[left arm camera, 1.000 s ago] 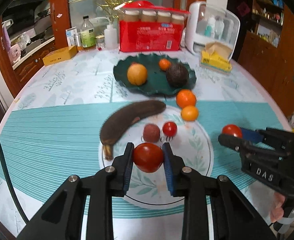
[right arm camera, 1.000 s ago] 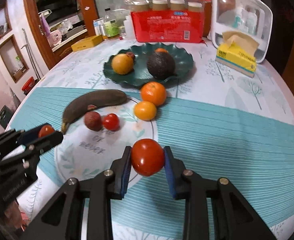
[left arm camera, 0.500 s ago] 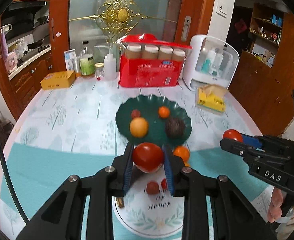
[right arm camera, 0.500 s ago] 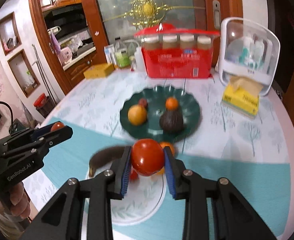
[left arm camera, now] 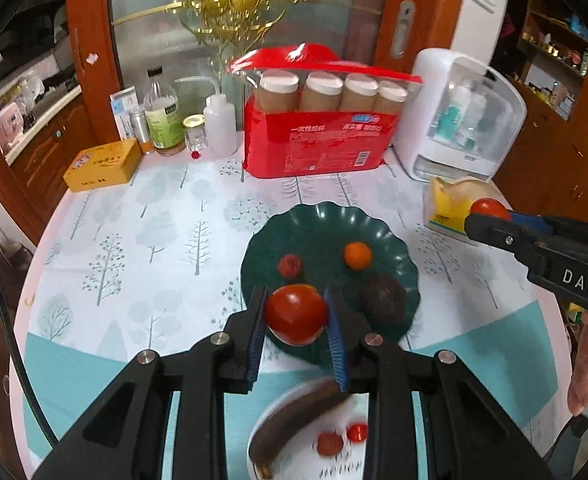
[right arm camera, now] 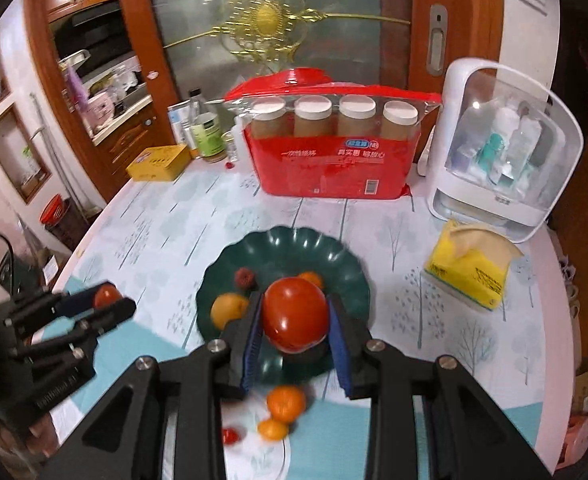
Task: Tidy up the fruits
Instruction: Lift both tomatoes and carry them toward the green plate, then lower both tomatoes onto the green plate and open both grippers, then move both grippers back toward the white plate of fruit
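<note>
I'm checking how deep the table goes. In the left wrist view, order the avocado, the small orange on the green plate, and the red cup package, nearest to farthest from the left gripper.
From the left gripper, holding a tomato:
1. Avocado, just right of the fingers, on the plate's near side.
2. Small orange, farther back, near the middle of the green plate.
3. Red cup package, at the table's far edge.

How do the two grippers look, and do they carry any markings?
Both are black plastic with silver bolts and blue ribbed pads. The right gripper has white letters "DAS" on its side. The left gripper has white lettering too blurred to read.
</note>
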